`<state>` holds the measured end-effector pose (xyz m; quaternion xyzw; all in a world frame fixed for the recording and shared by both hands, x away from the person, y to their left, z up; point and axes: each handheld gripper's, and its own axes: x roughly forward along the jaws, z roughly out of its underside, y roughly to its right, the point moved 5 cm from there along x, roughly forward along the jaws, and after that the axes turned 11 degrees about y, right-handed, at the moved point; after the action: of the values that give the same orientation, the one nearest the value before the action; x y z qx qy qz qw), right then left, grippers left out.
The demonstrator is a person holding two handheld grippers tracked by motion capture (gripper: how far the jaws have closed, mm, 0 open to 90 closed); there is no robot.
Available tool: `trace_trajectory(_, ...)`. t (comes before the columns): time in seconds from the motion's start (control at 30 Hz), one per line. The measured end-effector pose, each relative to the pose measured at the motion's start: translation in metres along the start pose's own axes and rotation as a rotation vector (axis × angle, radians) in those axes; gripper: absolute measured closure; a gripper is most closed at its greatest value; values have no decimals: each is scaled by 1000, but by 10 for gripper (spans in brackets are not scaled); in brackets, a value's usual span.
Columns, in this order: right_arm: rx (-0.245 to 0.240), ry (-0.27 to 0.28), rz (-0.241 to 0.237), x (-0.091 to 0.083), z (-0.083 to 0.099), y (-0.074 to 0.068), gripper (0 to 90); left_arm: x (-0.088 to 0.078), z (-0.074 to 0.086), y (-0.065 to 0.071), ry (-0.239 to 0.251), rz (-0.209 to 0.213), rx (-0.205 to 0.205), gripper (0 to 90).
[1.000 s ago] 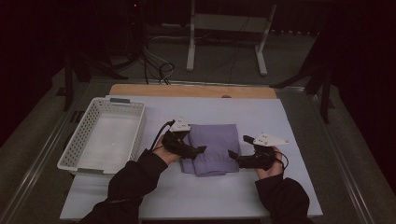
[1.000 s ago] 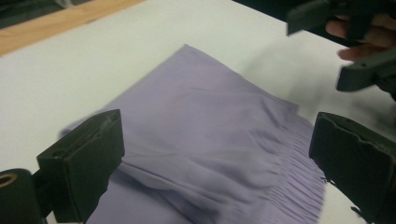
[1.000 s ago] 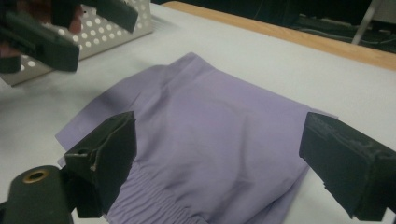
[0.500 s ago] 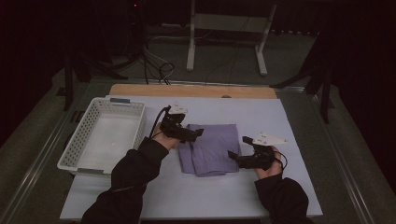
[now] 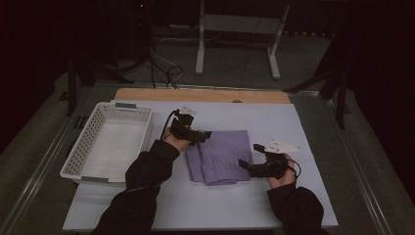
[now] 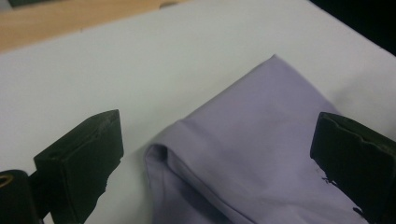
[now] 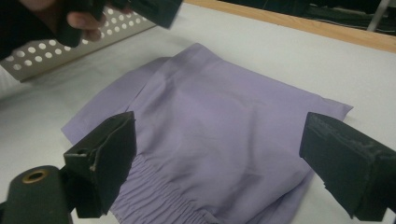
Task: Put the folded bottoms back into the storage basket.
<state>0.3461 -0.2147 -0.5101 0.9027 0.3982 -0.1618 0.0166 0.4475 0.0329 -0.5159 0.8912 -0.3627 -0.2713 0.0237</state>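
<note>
1. We log a folded lilac cloth (image 5: 220,155) lying flat on the white table top (image 5: 313,127), about midway between the table's left and right edges and nearer the person's side than the wooden strip (image 5: 200,95) at the far edge.
2. Left gripper (image 5: 201,135): we see it held at the cloth's far-left corner in the high view. In the left gripper view its jaws stand wide apart and clamp nothing; the cloth's folded corner (image 6: 261,154) lies between and below them. We cannot tell whether the pads touch the fabric.
3. Right gripper (image 5: 244,165): we see it at the cloth's right edge, toward the near side, pointing left across the cloth. In the right gripper view its jaws are also wide apart with nothing held; the cloth (image 7: 219,126) spreads between them, and a gathered, elastic-like band shows along the edge nearest that camera.
4. A white perforated basket (image 5: 105,147) stands on the left part of the table, just beside the person's left forearm and apart from the cloth. Its perforated wall (image 7: 51,53) appears behind the cloth in the right gripper view, where the left hand (image 7: 86,18) and its gripper show at the top-left.
5. The cloth shows several stacked layers at its left edge.
</note>
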Motion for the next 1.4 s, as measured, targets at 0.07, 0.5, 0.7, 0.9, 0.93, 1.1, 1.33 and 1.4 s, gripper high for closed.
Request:
trace_trajectory(0.07,1,-2,1,0,1,0,108,5,4,-3,-14,-13,6,33)
trace_trajectory(0.5,17,-26,-12,1,5,1,109,37,26,-22,-100,-83,55,149)
trace_trajectory(0.7,18,-36,-14,2,7,0,109,45,35,-22,-141,-113,128,177)
trace_trajectory(0.9,19,-37,-13,2,7,1,109,46,39,-19,-152,-99,171,248)
trace_trajectory(0.93,18,-35,-12,2,7,1,109,46,39,-18,-151,-92,166,250)
trace_trajectory(1.1,18,-36,-12,1,7,0,109,45,39,-17,-145,-61,173,339)
trace_trajectory(1.33,17,-40,-12,1,7,-1,110,43,39,-9,-160,-29,175,537)
trace_trajectory(1.4,18,-41,-14,1,6,-1,110,42,39,-6,-170,-19,179,612)
